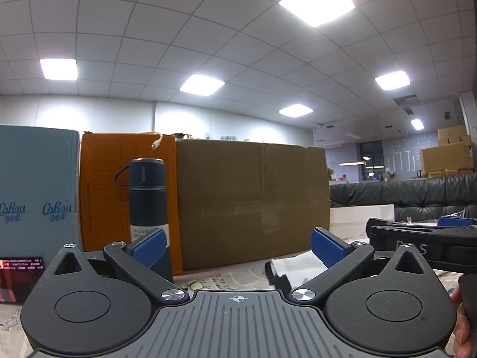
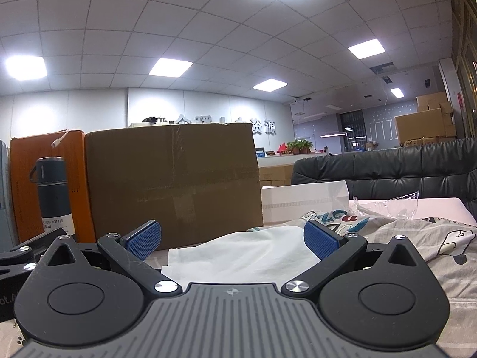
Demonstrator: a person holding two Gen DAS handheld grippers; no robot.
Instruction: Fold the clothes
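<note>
Both tools spread wide and empty: the right gripper (image 2: 232,240) faces a white garment (image 2: 238,256) on the table just ahead, the left gripper (image 1: 238,246) beside it; a clean fold likely means pinching two matching corners together. Only the right view shows the printed cloth (image 2: 417,238); only the left, a phone (image 1: 18,277)
</note>
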